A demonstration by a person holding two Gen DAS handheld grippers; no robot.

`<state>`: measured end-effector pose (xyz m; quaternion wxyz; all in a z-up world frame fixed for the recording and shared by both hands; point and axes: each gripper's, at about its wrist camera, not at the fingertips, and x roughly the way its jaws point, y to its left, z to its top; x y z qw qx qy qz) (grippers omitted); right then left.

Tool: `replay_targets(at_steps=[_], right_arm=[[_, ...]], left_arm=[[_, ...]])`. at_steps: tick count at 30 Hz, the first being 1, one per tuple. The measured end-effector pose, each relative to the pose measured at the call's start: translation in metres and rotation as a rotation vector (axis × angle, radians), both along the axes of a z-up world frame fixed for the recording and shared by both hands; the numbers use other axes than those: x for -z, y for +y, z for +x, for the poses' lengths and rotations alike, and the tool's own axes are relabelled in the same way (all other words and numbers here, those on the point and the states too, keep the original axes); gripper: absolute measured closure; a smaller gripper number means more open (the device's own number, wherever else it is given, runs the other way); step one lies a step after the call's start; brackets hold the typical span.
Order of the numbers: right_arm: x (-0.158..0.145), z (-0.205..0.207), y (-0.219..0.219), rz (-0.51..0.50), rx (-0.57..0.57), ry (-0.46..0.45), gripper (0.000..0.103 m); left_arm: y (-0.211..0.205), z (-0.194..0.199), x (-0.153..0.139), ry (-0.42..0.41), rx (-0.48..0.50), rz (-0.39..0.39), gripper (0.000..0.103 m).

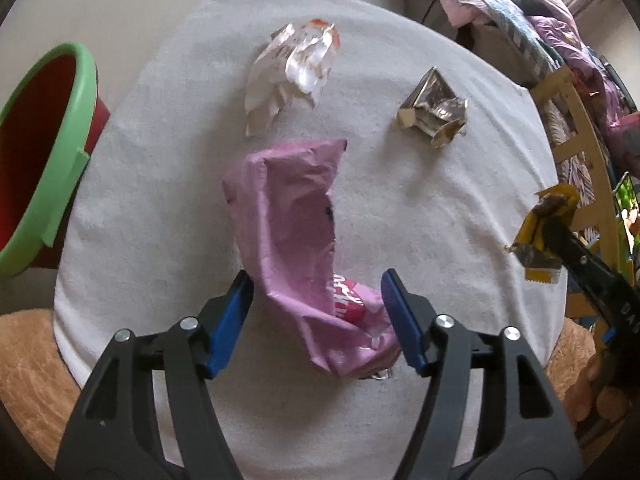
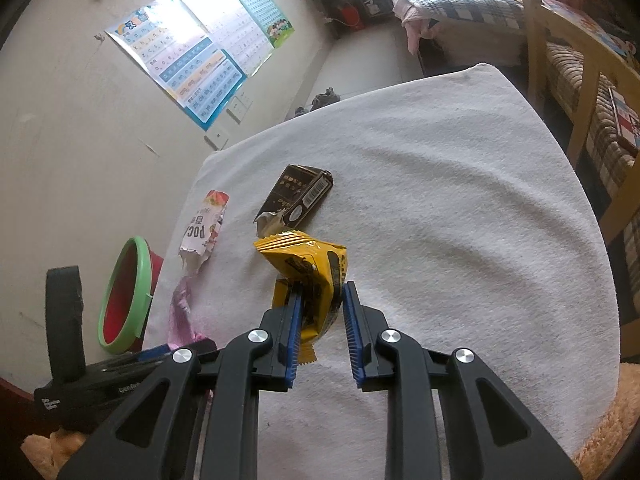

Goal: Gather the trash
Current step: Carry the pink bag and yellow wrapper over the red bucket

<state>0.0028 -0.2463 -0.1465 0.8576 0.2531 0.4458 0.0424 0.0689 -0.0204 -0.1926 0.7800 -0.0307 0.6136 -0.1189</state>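
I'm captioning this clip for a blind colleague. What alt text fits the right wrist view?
The right hand-held gripper clamps a crumpled yellow snack wrapper above a white towel-covered table. Beyond lie a dark cardboard box and a white printed wrapper; a green-rimmed red bin stands left.

This is a lived-in home bedroom. A bed with a checked quilt and heaped pink bedding stands at the far wall, a children's learning poster hangs on the plain wall above a light switch, and a wooden chair sits beside the white towel-covered table.
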Motion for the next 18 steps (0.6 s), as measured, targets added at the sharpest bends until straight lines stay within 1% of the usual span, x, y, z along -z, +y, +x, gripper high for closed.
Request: replay_targets(at_steps=[2,4,5,6,7,8,10,14,18], right_arm=[[0.000,0.000,0.000,0.000,-0.001,0.002,0.082],[0.000,0.001,0.001,-0.003,0.000,0.006,0.082],[-0.001,0.000,0.001,-0.005,0.000,0.007,0.082],[-0.002,0.001,0.002,-0.007,-0.002,0.005,0.082],[-0.003,0.001,0.004,-0.010,-0.006,0.002,0.082],[-0.005,0.001,0.006,-0.016,-0.012,-0.002,0.082],[-0.009,0.001,0.010,-0.023,-0.024,-0.011,0.082],[-0.018,0.000,0.020,-0.030,-0.050,-0.032,0.082],[-0.031,0.001,0.032,-0.040,-0.078,-0.059,0.082]], left_arm=[[0.003,-0.001,0.002,0.012,-0.010,-0.009,0.040],[0.007,-0.002,0.003,0.014,-0.014,-0.020,0.046],[0.007,-0.003,0.004,0.017,-0.005,-0.022,0.057],[0.007,-0.004,0.003,0.018,0.004,-0.019,0.064],[0.007,-0.004,0.003,0.015,0.008,-0.020,0.067],[0.008,-0.005,0.002,0.013,0.011,-0.025,0.074],[0.011,-0.007,-0.004,-0.005,0.012,-0.038,0.074],[0.018,-0.009,-0.025,-0.070,0.007,-0.056,0.075],[0.029,-0.008,-0.054,-0.153,-0.004,-0.067,0.075]])
